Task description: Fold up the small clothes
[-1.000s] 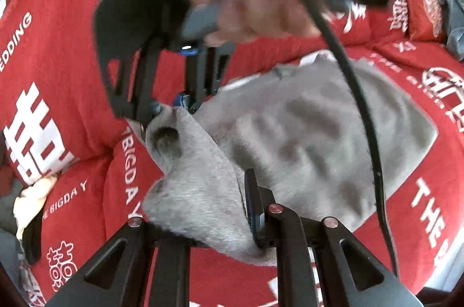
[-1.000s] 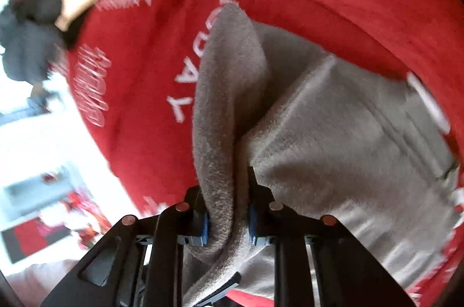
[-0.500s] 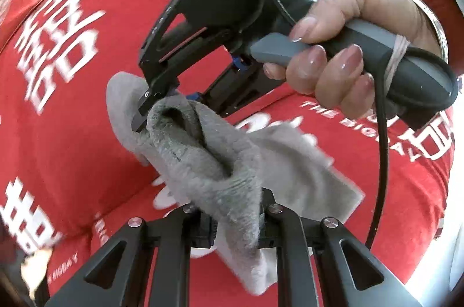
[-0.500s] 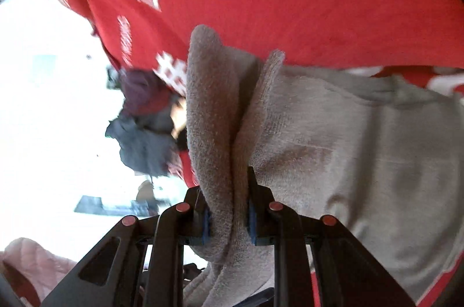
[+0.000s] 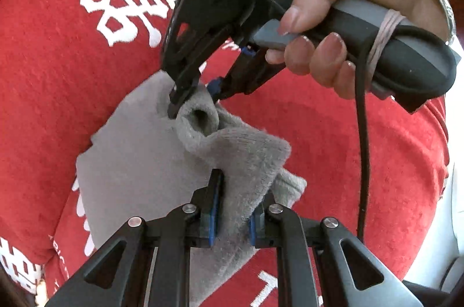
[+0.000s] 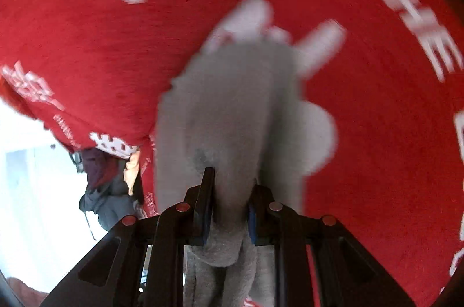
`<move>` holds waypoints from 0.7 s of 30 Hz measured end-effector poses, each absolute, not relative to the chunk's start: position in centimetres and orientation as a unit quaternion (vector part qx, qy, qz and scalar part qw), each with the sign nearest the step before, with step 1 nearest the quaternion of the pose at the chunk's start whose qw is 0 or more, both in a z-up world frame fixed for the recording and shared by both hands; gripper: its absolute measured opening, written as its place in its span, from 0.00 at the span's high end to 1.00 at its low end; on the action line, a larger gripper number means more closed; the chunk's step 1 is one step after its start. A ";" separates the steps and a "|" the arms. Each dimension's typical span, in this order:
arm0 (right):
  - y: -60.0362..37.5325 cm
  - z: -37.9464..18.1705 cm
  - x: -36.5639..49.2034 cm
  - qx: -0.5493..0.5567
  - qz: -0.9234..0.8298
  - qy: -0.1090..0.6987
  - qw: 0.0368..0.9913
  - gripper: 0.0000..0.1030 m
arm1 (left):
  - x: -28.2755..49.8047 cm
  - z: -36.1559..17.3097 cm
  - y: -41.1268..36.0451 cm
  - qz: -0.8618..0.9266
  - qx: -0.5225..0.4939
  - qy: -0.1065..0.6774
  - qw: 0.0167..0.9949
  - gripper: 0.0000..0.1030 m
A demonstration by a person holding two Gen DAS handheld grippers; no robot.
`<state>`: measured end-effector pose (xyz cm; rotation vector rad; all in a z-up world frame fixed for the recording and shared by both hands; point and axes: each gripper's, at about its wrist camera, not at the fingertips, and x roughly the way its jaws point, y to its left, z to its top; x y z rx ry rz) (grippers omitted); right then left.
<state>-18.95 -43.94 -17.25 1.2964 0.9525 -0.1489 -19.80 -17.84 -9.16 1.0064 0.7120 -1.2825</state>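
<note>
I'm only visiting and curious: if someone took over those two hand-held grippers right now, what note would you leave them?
Left gripper: shut on one edge of the grey cloth.
Right gripper: shut on another bunched edge, with a hand squeezing its handle.
The cloth hangs between both, partly doubled over, above the red blanket.
Done: edges lifted and brought together.
Left: lay it flat, finish the fold, let go.

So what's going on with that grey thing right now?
A person is folding a small grey garment over a red cloth printed with white characters. Both claws are shut on it: the left claw pinches one bunched edge, and the right claw, held in a hand, grips another edge just above. Part of the garment lies flat on the cloth; the rest is lifted between the claws.
</note>
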 end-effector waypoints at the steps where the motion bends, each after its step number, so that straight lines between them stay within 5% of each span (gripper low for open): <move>1: -43.9 -17.4 -19.1 0.582 -0.064 0.420 0.694 0.79 | -19.3 -9.0 -17.4 -0.559 0.439 0.314 0.630 0.83; 21: -42.6 -16.8 -16.6 0.551 -0.077 0.438 0.706 0.77 | -17.6 -8.1 -16.0 -0.531 0.442 0.376 0.617 0.83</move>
